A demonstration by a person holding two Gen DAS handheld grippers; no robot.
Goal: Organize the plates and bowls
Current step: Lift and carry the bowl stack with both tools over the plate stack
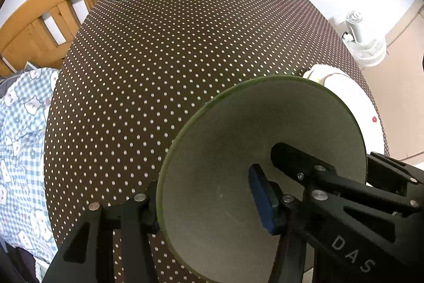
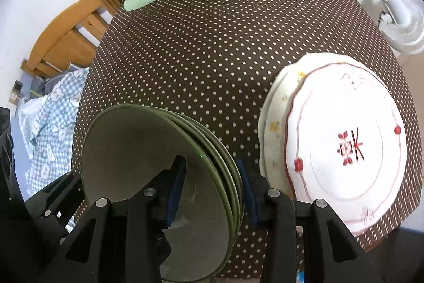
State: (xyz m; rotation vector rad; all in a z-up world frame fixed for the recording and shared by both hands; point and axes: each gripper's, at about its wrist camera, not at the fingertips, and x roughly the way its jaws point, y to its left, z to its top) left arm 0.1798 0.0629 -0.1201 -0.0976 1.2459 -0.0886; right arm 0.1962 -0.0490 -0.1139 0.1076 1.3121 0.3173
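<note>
While your right gripper [image 2: 212, 192] and left gripper [image 1: 209, 206] pinch nested green bowls [image 2: 159, 150], white plates [image 2: 344, 139] already stacked; bowls unplaced.

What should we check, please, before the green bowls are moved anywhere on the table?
1. Right gripper straddles the rims of the stacked green bowls: ok.
2. Left gripper straddles the opposite rim, one finger inside, one outside: ok.
3. Pads actually pressing the rims on both sides: cannot tell.
4. Bowls nested evenly: not ok, the rims are fanned out in the right wrist view.
5. Stacked white plates stand apart from the bowls: ok.
6. Dotted tablecloth ahead of the bowls is bare: ok.
</note>
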